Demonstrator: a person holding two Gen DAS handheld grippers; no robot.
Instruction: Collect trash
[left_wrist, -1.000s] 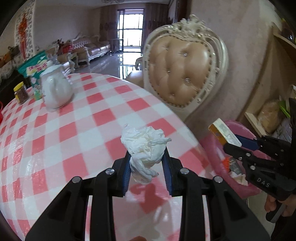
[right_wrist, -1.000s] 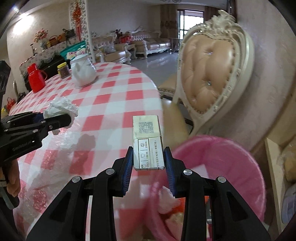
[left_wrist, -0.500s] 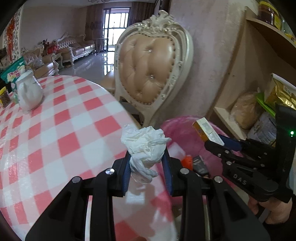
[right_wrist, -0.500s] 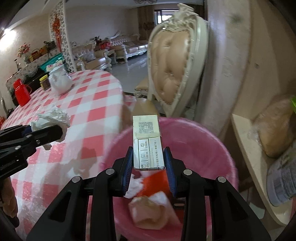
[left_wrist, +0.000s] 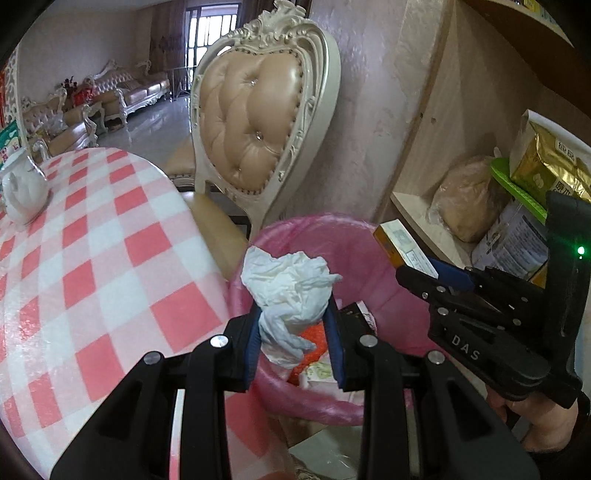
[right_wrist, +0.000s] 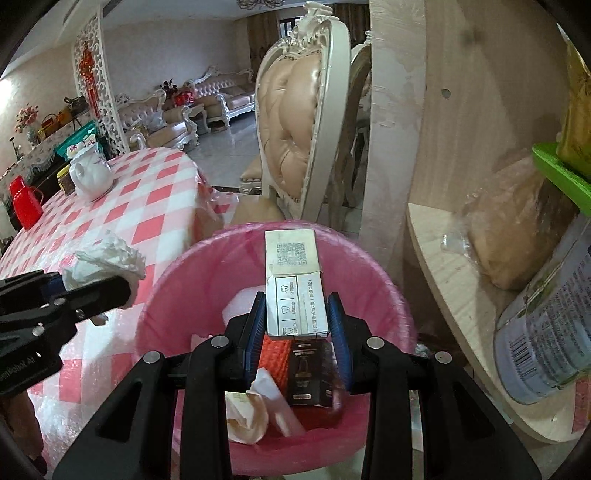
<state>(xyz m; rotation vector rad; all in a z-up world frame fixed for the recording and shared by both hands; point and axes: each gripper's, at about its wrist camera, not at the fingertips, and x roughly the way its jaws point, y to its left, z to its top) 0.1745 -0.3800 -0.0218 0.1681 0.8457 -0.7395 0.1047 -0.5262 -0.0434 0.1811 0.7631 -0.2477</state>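
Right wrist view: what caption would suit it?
Right gripper holding a small carton above the pink bin.

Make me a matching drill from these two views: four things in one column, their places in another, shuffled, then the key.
Things
1. crumpled tissue
2. small carton
3. white teapot
4. black packet

Places
A. standing on the checked tablecloth
B. lying inside the pink bin
C. between the fingers of the left gripper
D. between the fingers of the right gripper, above the bin

Pairs: 1-C, 2-D, 3-A, 4-B
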